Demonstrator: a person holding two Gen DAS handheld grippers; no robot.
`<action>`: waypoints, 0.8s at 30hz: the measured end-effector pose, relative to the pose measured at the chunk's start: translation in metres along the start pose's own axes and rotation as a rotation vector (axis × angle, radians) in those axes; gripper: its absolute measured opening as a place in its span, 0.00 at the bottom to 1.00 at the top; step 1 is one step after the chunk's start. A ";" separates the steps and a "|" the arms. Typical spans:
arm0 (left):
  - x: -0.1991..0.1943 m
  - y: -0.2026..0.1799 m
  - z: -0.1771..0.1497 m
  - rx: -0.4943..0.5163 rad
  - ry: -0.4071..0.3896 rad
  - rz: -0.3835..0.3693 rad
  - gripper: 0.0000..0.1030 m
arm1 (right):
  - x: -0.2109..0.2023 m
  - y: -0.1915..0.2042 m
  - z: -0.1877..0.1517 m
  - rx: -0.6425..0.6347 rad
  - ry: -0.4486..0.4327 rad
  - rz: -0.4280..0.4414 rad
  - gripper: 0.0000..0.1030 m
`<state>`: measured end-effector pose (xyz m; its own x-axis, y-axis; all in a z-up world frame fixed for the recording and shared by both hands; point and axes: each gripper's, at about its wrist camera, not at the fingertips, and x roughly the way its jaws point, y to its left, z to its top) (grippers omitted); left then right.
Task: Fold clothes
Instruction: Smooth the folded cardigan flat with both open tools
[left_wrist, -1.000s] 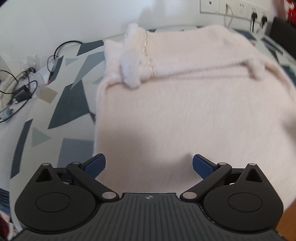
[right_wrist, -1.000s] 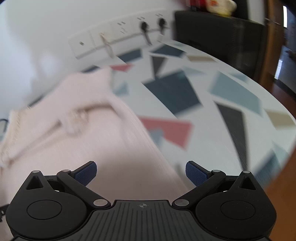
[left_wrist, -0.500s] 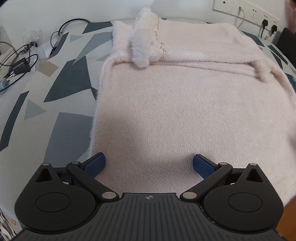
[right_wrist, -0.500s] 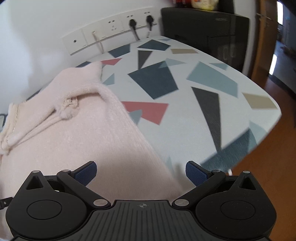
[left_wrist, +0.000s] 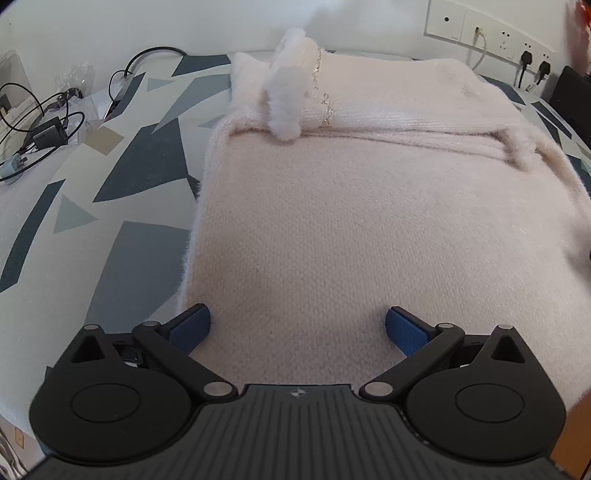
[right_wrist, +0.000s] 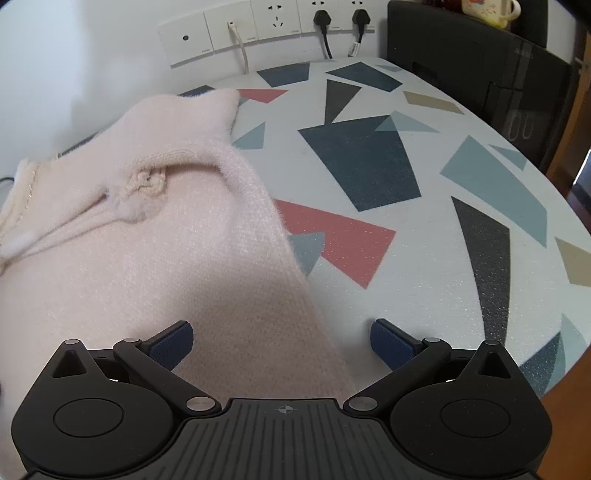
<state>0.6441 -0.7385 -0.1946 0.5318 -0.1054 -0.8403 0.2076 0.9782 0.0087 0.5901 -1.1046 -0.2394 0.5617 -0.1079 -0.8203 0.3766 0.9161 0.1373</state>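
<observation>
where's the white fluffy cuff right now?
Left wrist view, upper middle: the white fluffy cuff lies on the pink sweater at its far-left folded edge, beside the beaded trim.

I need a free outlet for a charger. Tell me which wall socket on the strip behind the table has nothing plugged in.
The third wall socket from the left in the right wrist view: its holes are bare. The white cable fills its left neighbour; black plugs fill the two to its right.
</observation>
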 end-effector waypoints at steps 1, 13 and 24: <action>-0.001 0.001 -0.001 0.013 0.000 -0.010 1.00 | 0.001 0.003 0.000 -0.024 -0.002 -0.010 0.99; -0.026 0.042 -0.015 -0.048 -0.075 0.048 0.99 | -0.001 0.010 -0.011 -0.034 -0.052 -0.035 0.99; -0.003 0.045 -0.018 0.008 -0.046 -0.035 1.00 | -0.027 -0.008 -0.040 0.044 -0.142 -0.003 0.91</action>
<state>0.6370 -0.6908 -0.2015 0.5615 -0.1474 -0.8142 0.2328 0.9724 -0.0155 0.5427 -1.0939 -0.2408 0.6577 -0.1670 -0.7345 0.4089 0.8981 0.1620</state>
